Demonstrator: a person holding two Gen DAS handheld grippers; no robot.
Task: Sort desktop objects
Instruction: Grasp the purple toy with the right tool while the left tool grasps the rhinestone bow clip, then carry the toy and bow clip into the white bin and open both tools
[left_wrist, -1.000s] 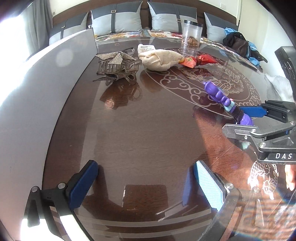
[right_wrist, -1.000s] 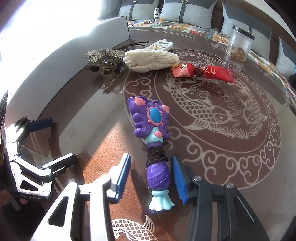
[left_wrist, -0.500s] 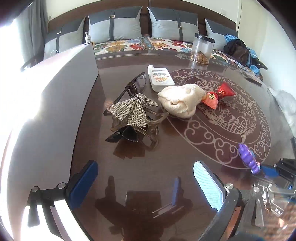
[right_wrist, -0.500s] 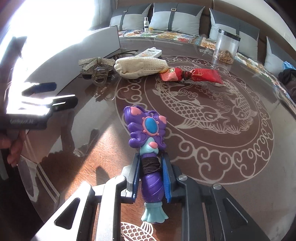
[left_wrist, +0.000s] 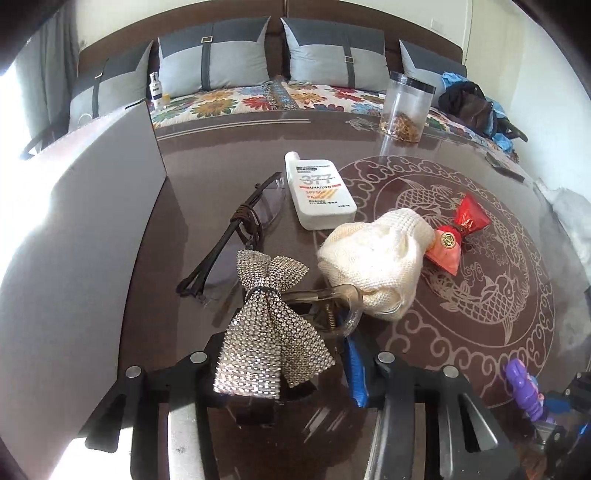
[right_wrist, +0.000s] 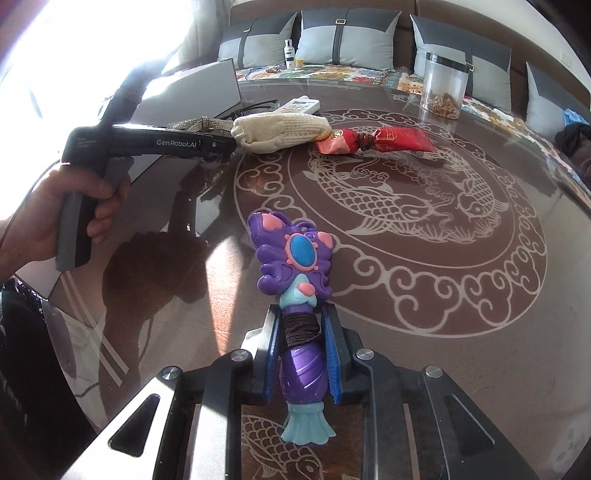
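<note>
My right gripper (right_wrist: 301, 354) is shut on the handle of a purple toy wand (right_wrist: 295, 266) with a blue gem, low over the dark glass table (right_wrist: 461, 332); the wand also shows in the left wrist view (left_wrist: 524, 391). My left gripper (left_wrist: 284, 358) is shut on a rhinestone bow hair claw clip (left_wrist: 269, 332); the bow hides the left finger. Beyond it lie folded glasses (left_wrist: 236, 236), a white sunscreen bottle (left_wrist: 319, 195), a cream knit glove (left_wrist: 373, 258) and a red tube (left_wrist: 458, 232). In the right wrist view the left gripper (right_wrist: 221, 146) sits by the glove (right_wrist: 280, 129).
A grey box wall (left_wrist: 92, 206) stands along the table's left side. A clear jar with a black lid (left_wrist: 406, 107) stands at the far edge. A sofa with grey cushions (left_wrist: 317, 55) is behind the table. The red tube also shows in the right wrist view (right_wrist: 373, 142).
My left gripper moved forward to the bow clip and shut on it. My right gripper shut on the wand's handle about half a second ago and still holds it.
</note>
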